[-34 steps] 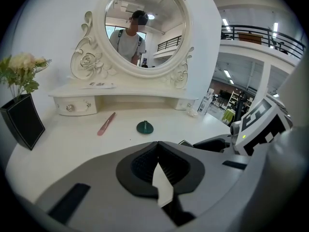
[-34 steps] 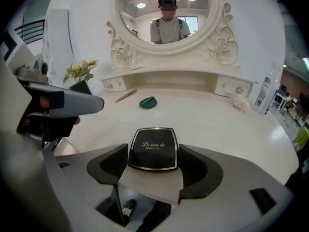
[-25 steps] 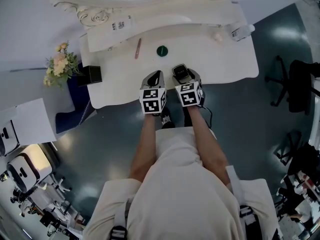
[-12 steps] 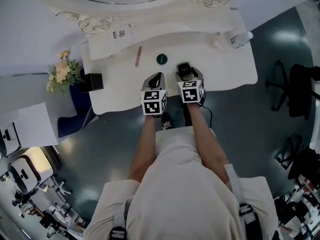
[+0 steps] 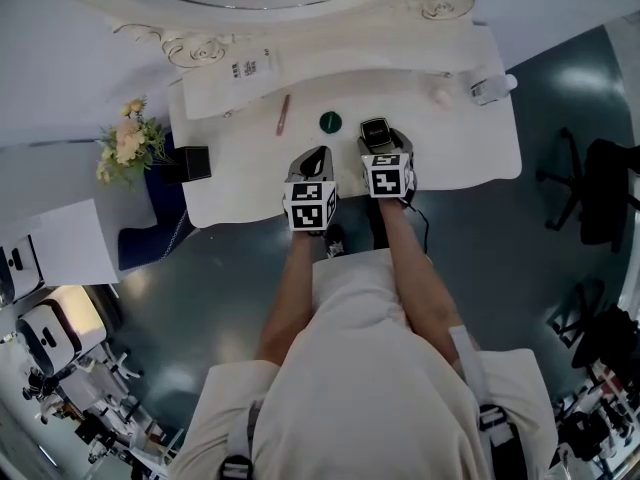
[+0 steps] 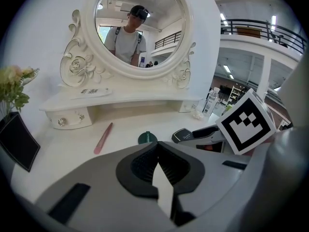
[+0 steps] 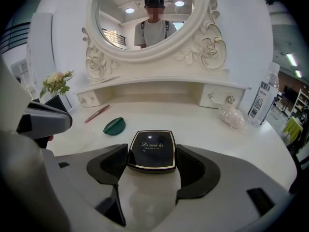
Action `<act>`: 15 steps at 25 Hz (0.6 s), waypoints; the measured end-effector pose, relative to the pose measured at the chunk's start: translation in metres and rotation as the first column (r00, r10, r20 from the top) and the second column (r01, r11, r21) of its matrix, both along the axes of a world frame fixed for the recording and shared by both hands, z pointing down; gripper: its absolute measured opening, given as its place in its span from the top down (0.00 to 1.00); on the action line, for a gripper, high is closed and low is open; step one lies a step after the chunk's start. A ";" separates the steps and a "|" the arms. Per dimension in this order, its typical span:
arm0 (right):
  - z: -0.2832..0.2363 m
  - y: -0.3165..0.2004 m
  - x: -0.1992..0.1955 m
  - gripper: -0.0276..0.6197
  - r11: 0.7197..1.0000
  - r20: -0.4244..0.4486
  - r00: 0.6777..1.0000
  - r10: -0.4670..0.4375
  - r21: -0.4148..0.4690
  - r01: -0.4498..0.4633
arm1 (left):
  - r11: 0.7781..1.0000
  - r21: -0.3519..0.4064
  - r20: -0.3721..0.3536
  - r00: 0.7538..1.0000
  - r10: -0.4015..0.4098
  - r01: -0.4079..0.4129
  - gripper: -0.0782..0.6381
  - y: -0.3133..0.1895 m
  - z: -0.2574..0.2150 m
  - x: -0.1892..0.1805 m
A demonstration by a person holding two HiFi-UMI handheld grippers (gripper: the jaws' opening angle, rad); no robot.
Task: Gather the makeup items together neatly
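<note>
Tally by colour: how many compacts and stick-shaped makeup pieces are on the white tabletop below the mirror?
Black: 1, the black square compact, between the jaws of the right gripper.
Green: 1, the round green compact.
Pink: 1, the slim pink stick.
Total: 3.

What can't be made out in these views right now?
Black compact: underside hidden beneath its own lid in the right gripper view, so lifted or resting is unclear.
Shelf label: print too small, head view.
Clear pouch: contents blurred, right gripper view.
</note>
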State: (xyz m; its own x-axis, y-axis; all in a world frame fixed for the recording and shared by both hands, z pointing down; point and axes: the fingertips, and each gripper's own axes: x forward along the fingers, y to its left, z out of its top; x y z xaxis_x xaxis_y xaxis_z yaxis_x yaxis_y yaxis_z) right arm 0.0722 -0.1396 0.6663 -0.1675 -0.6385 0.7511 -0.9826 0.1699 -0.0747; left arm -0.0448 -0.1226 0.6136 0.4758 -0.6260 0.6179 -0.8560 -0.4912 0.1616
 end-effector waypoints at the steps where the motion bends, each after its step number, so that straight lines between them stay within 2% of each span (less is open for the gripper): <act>1: 0.000 -0.003 -0.001 0.47 1.000 0.007 1.000 0.005 0.002 -0.005 | 1.000 -0.001 0.002 1.000 -0.003 0.003 0.87 -0.001 0.000 0.000; 8: 0.002 -0.023 -0.010 0.47 1.000 0.043 0.999 0.002 -0.014 -0.001 | 1.000 0.013 0.050 0.999 -0.001 0.000 0.87 -0.007 -0.002 -0.005; 15: 0.008 -0.045 -0.007 0.47 1.000 0.034 0.999 0.002 0.001 -0.002 | 0.999 0.027 0.045 0.998 -0.042 0.041 0.87 -0.019 -0.009 -0.012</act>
State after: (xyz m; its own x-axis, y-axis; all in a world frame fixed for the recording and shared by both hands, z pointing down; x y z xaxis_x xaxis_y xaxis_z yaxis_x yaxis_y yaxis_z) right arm 0.0648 -0.1843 0.6742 -0.1921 -0.6395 0.7444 -0.9798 0.1684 -0.1082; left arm -0.0567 -0.1417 0.6050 0.4208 -0.6606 0.6217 -0.8820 -0.4583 0.1100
